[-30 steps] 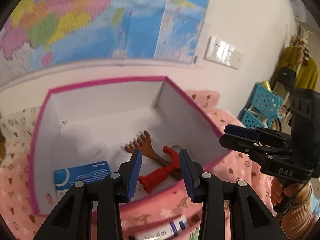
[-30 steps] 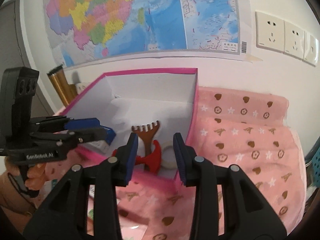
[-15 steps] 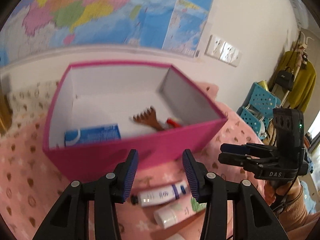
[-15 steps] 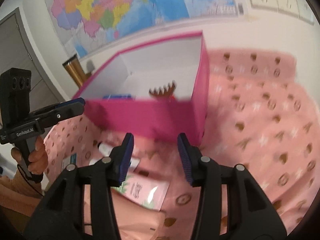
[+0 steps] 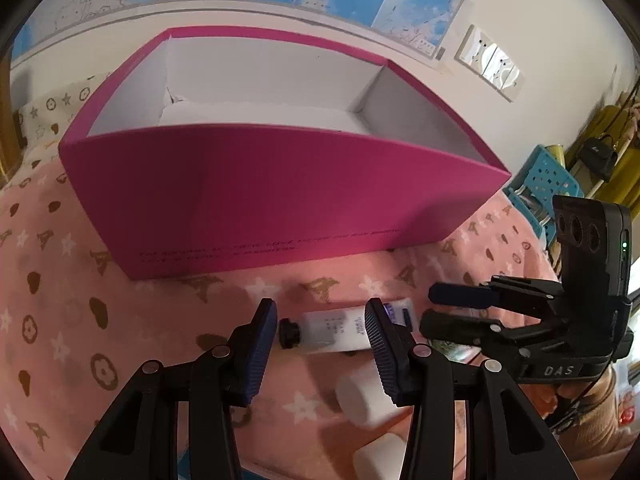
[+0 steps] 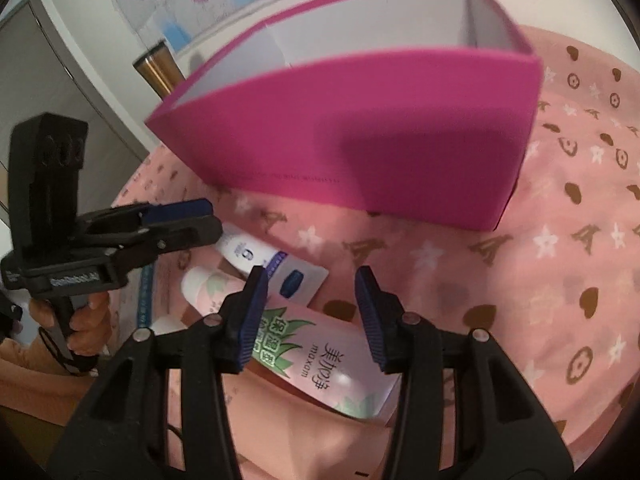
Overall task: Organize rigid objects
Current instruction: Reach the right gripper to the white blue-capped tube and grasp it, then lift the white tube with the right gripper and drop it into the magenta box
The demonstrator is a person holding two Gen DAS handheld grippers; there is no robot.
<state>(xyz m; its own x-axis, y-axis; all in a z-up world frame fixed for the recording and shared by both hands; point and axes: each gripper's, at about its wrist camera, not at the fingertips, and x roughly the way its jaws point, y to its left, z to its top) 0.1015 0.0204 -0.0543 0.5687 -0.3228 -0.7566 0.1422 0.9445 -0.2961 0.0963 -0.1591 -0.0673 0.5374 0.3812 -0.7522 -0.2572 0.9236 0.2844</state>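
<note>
You are between placements: both hand-held grippers are down in front of the box (image 5: 280,208), over the things that lie on the pink cloth (image 5: 60,320) waiting to go in, and neither holds anything.

The box, pink outside and white inside, is the landmark: one of it, standing open. From this low angle you cannot see what is in it.

In front of the box, on the cloth, you have at least three tubes. The pink tube (image 6: 320,364) with the green leaf print is the largest and lies farthest from the box. The white tube (image 5: 340,330) with the black cap lies between it and the box, flat, cap pointing to your left. A smaller pale tube (image 6: 204,288) with a white cap lies beside those, to the left in the right wrist view. A second white cap (image 5: 380,458) shows at the lower edge of the left view; what it belongs to is not clear.

Your left gripper (image 5: 322,344) has its jaws spread, the white tube lying beyond and below them, not yet touched. Your right gripper (image 6: 310,314) is likewise spread above the pink tube, no contact.

Next, I judge, lower each gripper until the pads straddle its tube across the narrow body, close, lift clear of the box wall, then carry over the rim.
</note>
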